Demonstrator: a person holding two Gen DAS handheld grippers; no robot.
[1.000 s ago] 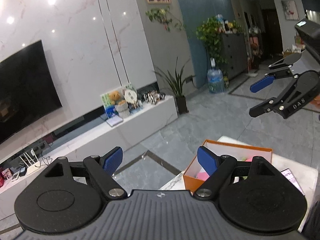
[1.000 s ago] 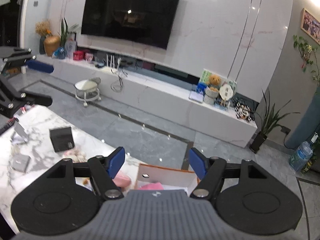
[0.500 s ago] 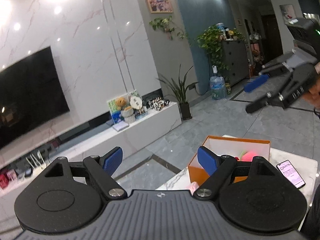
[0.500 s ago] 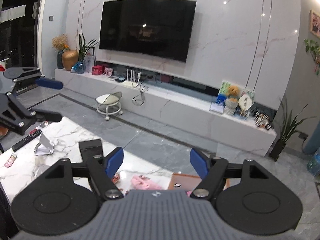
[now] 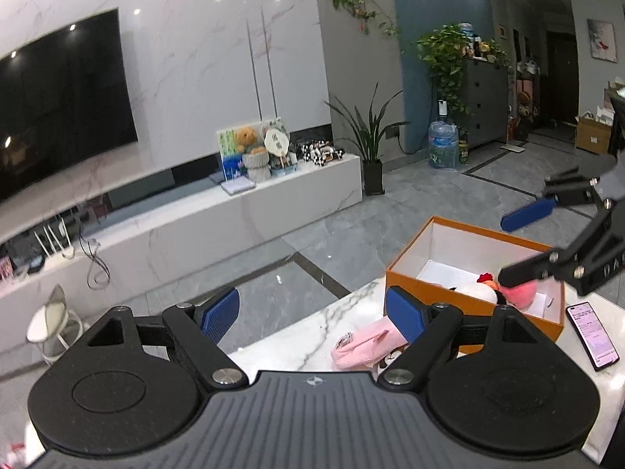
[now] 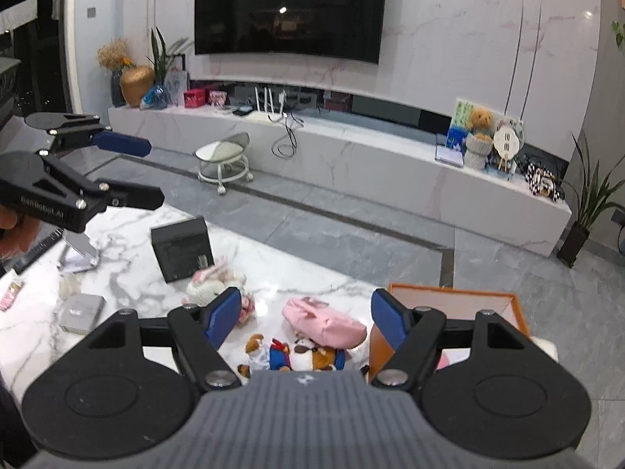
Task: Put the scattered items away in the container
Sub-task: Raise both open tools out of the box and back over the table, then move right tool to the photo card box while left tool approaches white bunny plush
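Observation:
An orange box (image 5: 414,269) with a white inside stands at the marble table's far edge and holds a white and pink plush (image 5: 508,291). It also shows in the right wrist view (image 6: 453,293). A pink pouch (image 6: 324,322) lies left of the box, also in the left wrist view (image 5: 363,346). Small plush figures (image 6: 293,353) lie in front of the pouch, and a white-pink plush (image 6: 211,283) lies further left. My left gripper (image 5: 312,314) is open and empty above the table edge. My right gripper (image 6: 304,318) is open and empty above the pouch.
A black box (image 6: 181,248), a silver phone stand (image 6: 80,252), a grey square case (image 6: 80,312) and a remote (image 6: 35,250) sit on the table's left part. A phone (image 5: 591,334) lies right of the orange box. Beyond the table is tiled floor with a white stool (image 6: 222,156).
Both grippers have tilted downward, bringing the table, the box and the scattered toys into view. Both stay open and empty.

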